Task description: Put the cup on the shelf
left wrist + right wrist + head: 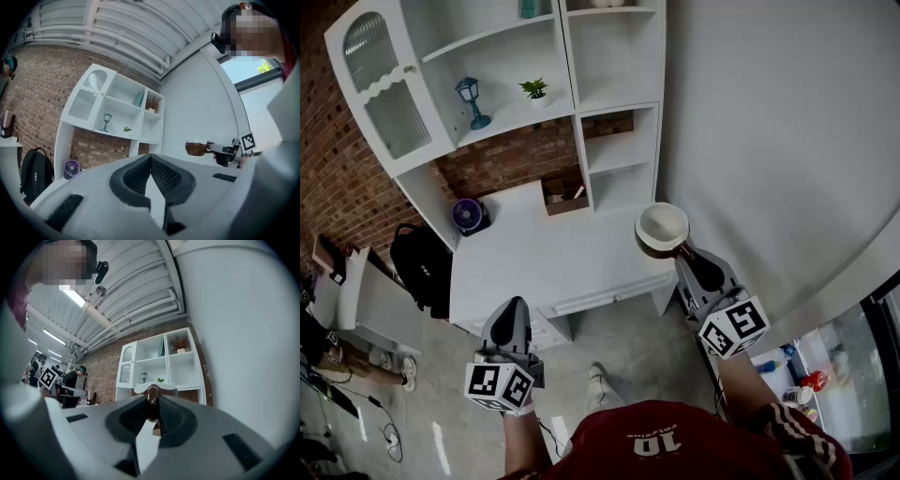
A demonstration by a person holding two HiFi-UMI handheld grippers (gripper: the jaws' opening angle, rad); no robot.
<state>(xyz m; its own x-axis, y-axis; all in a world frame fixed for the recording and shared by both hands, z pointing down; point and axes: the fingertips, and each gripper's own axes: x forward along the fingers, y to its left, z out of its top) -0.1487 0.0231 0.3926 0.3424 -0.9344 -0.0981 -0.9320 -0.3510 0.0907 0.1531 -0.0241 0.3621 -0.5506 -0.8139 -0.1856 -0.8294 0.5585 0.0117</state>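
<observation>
the right tool point(686, 255) was clamped on the brown handle of the cup point(662, 226), its jaws pinched tight on it. the cup, brown outside and white inside, was held upright in the air above the front right corner of the white table point(534, 258), not on the shelf point(573, 84). the shelf stood at the back of the table, at 11 o'clock from the cup. it carried a small blue lantern point(472, 101) and a potted plant point(534, 90) side by side on one board. the left tool point(514, 305) was at 7 o'clock from the cup, near the table's front edge, its jaws together with nothing between them. a purple fan point(470, 215) sat at the table's far left corner, at 9 o'clock from the cup. a black backpack point(420, 264) lay just beyond the fan.
</observation>
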